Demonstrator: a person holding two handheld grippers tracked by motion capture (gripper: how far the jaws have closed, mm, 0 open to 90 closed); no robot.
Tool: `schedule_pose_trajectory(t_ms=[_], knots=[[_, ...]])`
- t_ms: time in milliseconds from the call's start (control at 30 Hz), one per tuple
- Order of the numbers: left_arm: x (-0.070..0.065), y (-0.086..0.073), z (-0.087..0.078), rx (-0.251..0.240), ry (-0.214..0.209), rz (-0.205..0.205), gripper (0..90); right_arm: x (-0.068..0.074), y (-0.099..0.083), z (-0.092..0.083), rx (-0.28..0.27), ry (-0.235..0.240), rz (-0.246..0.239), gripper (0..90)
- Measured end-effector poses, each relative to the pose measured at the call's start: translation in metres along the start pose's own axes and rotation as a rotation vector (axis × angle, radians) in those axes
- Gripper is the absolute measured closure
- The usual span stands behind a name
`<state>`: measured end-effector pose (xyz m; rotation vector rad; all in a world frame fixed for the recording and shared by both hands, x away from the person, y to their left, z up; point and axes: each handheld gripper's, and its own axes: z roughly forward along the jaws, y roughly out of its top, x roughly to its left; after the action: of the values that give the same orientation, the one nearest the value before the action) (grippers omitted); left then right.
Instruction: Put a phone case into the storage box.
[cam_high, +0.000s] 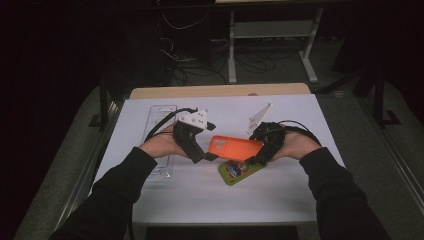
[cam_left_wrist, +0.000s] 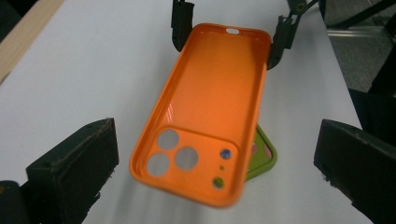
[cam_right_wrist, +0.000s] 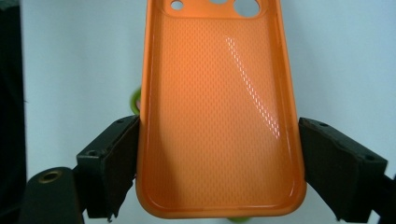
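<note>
The right gripper's (cam_right_wrist: 219, 163) fingers (cam_right_wrist: 109, 163) clamp both long edges of an orange phone case (cam_right_wrist: 219, 107), holding it above the white desk (cam_high: 165, 200); the left gripper's (cam_left_wrist: 219, 163) fingers (cam_left_wrist: 74, 163) stand wide, flanking its camera end without touching; a green case (cam_high: 240, 172) lies beneath.

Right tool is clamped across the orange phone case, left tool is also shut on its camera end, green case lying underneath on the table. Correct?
Not quite. The left tool is open: in the left gripper view its jaws stand wide of the orange phone case, touching nothing. The rest holds: the right tool is clamped across the case, and the green case lies underneath on the table.
</note>
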<state>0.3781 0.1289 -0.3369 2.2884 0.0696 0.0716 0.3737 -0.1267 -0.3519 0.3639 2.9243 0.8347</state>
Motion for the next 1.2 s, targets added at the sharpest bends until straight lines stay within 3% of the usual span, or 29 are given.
schedule_pose_trajectory(t_ms=[200,300,700,1033,1200], knots=[[0.001,-0.002,0.002,0.031,-0.033,0.007,0.0,0.009,0.017,-0.002,-0.018,0.024,-0.055,15.3],[0.001,-0.004,0.004,0.062,-0.049,0.034,0.0,0.012,0.025,-0.004,-0.021,0.033,-0.078,15.3],[-0.001,-0.010,0.012,0.132,-0.103,0.039,0.4,0.015,0.035,-0.002,-0.036,0.064,-0.104,15.3],[0.001,-0.011,0.012,0.135,-0.124,0.039,12.2,0.017,0.036,-0.003,-0.030,0.076,-0.103,15.3],[0.002,-0.012,0.011,0.127,-0.136,0.033,13.7,0.016,0.037,-0.002,-0.044,0.074,-0.119,15.3]])
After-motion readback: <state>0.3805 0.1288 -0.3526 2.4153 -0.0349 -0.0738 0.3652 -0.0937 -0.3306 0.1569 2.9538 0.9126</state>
